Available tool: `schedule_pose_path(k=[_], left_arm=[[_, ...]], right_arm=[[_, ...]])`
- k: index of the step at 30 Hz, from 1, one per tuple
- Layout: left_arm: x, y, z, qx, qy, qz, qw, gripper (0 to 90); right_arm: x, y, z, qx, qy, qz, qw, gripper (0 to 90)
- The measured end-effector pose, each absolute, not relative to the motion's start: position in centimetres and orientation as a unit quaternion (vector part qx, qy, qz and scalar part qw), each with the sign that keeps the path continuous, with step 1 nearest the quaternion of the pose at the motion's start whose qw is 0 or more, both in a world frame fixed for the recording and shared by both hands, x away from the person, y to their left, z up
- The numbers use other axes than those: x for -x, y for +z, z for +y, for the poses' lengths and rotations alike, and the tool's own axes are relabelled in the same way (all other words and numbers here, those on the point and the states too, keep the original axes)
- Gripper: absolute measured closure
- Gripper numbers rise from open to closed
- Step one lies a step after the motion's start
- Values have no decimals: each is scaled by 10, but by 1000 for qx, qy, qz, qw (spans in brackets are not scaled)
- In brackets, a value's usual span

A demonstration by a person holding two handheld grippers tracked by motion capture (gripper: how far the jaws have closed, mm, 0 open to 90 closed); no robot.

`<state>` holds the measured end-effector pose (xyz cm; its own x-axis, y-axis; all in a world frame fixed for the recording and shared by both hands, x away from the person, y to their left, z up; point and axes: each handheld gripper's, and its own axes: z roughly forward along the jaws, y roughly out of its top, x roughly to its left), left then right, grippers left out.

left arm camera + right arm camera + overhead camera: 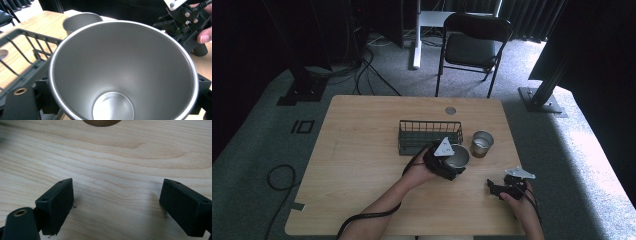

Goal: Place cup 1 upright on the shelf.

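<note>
- Centrally, the left gripper (pixel 451 162) clasps a steel cup (pixel 122 72) by its walls, just beside the wire basket (pixel 430 135).
- Second cup (pixel 482 143): standing right of the basket.
- Right gripper (pixel 117 202): jaws parted, holding nothing, over bare table (pixel 120 160); the left is nearer the basket.

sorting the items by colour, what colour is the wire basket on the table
Dark grey to black wire basket, seen best in the high view.

Two steel cups (pixel 482 143) (pixel 457 156), one wire basket (pixel 430 135), one chair (pixel 475 42).
</note>
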<state>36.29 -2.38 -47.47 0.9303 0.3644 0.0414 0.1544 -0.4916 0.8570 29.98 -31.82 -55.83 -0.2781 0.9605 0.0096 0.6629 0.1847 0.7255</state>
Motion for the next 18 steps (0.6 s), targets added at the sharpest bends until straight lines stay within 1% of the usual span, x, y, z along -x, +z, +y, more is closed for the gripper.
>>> schedule_pose_path(k=[12,18], left_arm=[[-363,-449,-11,-849,116,158,490,145],[-364,-433,-5,-848,128,160,489,145]], right_arm=[[-300,-558,-318,-553,318,733,234,118],[-300,-558,-318,-553,318,733,234,118]])
